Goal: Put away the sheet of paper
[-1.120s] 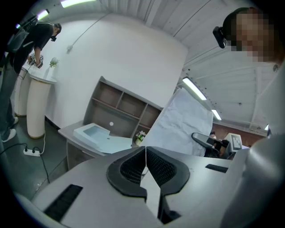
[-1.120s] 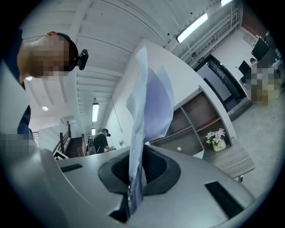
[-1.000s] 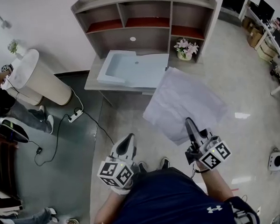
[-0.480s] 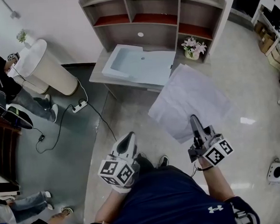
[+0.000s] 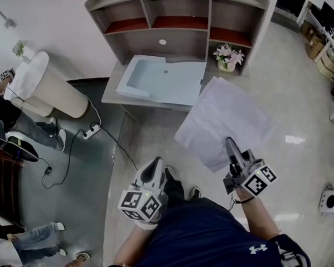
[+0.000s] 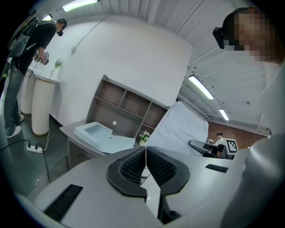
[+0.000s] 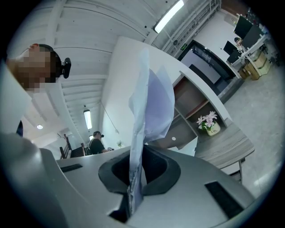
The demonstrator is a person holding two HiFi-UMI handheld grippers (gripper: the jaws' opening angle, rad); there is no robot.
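A large white sheet of paper [image 5: 225, 119] hangs in the air in front of me, held by its near corner. My right gripper [image 5: 230, 145] is shut on that corner; in the right gripper view the paper [image 7: 149, 102] rises edge-on from between the jaws. My left gripper [image 5: 152, 168] is shut with nothing in it and sits at the lower left, apart from the paper. In the left gripper view its jaws [image 6: 145, 164] meet, and the paper [image 6: 182, 129] shows beyond them on the right.
A grey desk [image 5: 115, 91] with a shelf hutch [image 5: 177, 18] stands ahead. A pale blue open box [image 5: 161, 77] lies on it and a flower pot [image 5: 228, 57] stands at its right. A white pedestal [image 5: 47, 86], a power strip with cables [image 5: 89, 131] and a person [image 5: 4, 116] are on the left.
The desk and floor shifted slightly in the head view as my head moved. Both grippers kept their places and the paper stayed in the right gripper.
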